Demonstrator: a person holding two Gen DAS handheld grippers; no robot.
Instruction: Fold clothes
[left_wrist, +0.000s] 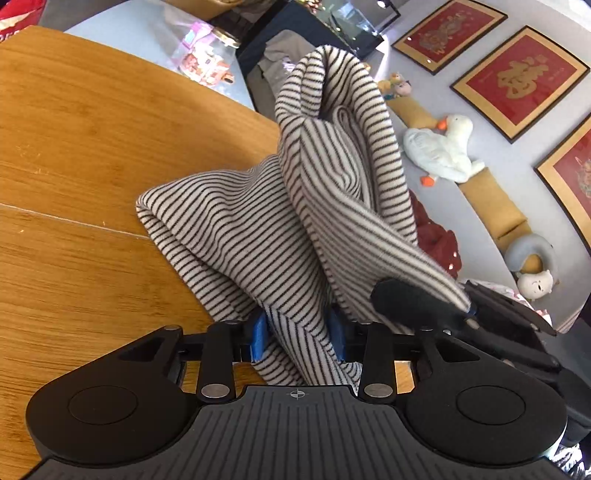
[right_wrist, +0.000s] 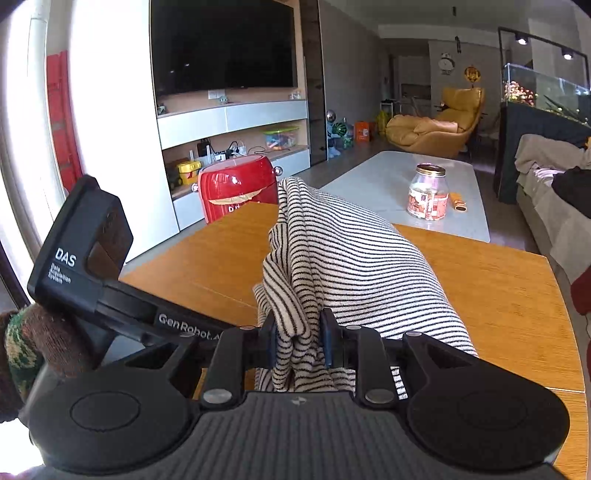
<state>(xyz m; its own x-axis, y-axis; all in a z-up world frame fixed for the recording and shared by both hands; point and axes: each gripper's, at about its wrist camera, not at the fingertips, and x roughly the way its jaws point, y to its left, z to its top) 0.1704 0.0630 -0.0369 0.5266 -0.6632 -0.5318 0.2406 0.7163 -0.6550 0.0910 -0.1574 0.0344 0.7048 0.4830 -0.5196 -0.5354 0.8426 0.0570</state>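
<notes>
A black-and-white striped garment (left_wrist: 295, 206) lies bunched on a wooden table (left_wrist: 92, 147) and rises into a peak. In the left wrist view my left gripper (left_wrist: 301, 336) is shut on a fold of the striped garment, its blue pads pressing the cloth from both sides. The right gripper's black finger shows at the lower right of that view, holding another edge of the cloth. In the right wrist view my right gripper (right_wrist: 299, 338) is shut on a gathered bunch of the striped garment (right_wrist: 351, 258), which drapes away over the wooden table (right_wrist: 498, 295).
A person's gloved hand (right_wrist: 26, 347) holds the left gripper's body at the left of the right wrist view. Beyond the table stand a red container (right_wrist: 236, 192), a white low table with a glass jar (right_wrist: 428, 192), and a sofa at the right.
</notes>
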